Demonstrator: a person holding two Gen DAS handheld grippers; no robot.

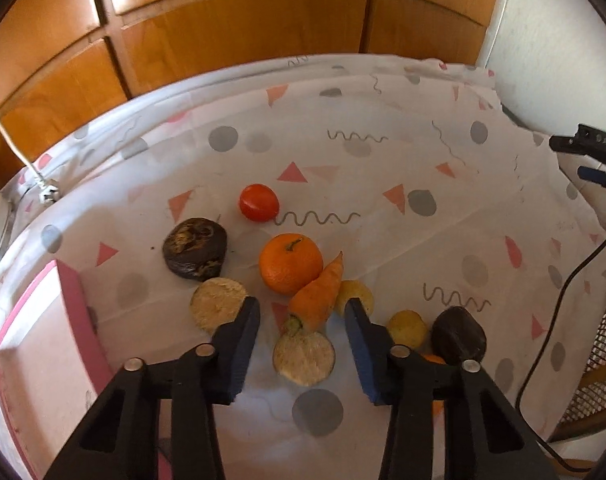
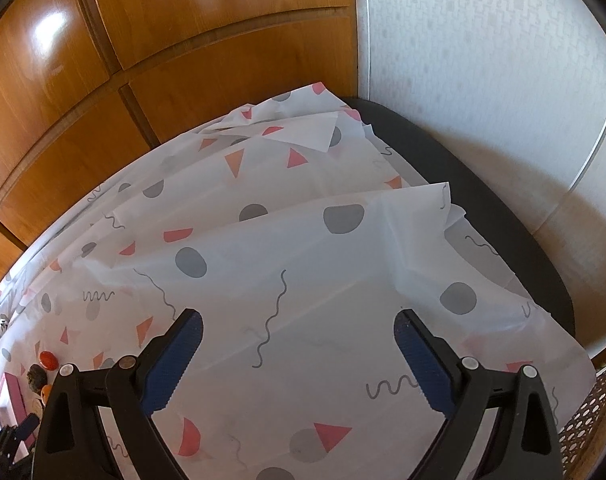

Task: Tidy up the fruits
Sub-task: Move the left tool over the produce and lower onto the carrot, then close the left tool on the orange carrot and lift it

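Left tool (image 1: 303, 306) agape astride carrot (image 1: 317, 294); right tool (image 2: 299, 326) agape over bare cloth (image 2: 303, 240).

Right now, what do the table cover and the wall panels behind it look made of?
Table cover: thin plastic-looking sheet, semi-translucent, printed; it holds stiff folds and curled corners. Wall panels: wood or wood veneer, glossy varnish, with visible grain and a bright glare spot.

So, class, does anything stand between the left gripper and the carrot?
Nothing visible: the carrot lies bare between the open fingers of the left gripper. The orange touches its side and a pale slice its stem end.
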